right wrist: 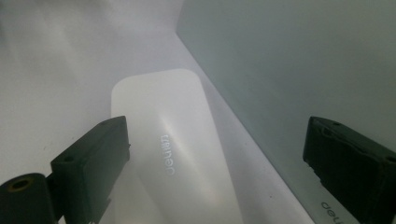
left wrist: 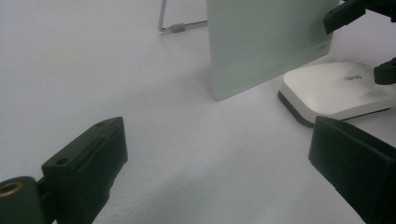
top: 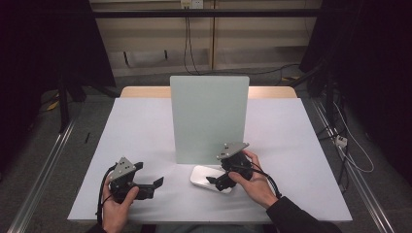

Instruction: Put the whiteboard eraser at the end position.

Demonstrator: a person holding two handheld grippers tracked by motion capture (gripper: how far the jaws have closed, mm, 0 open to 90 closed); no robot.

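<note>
- Upright pale-green board [top: 209, 116] standing mid-table on the white table cover [top: 141, 131], just behind a flat white device [top: 204, 175] with a dark underside.
- Right gripper [top: 217, 182] poised over the near end of the white device, jaws spread wide, nothing pinched between them.
- Left gripper [top: 154, 187] resting low at the near left, well apart from the device, jaws likewise wide and empty.
- Seen from the left gripper view: a wire stand leg [left wrist: 177, 27] behind the board, and the device's dark base edge; hidden from above.
- Seen from the right gripper view: faint lettering on the device's top [right wrist: 180, 154], board face close along one side.
- Board blocking any reach straight ahead of the device; bare cover open to the left and right of it, table's near edge close to both hands.
</note>
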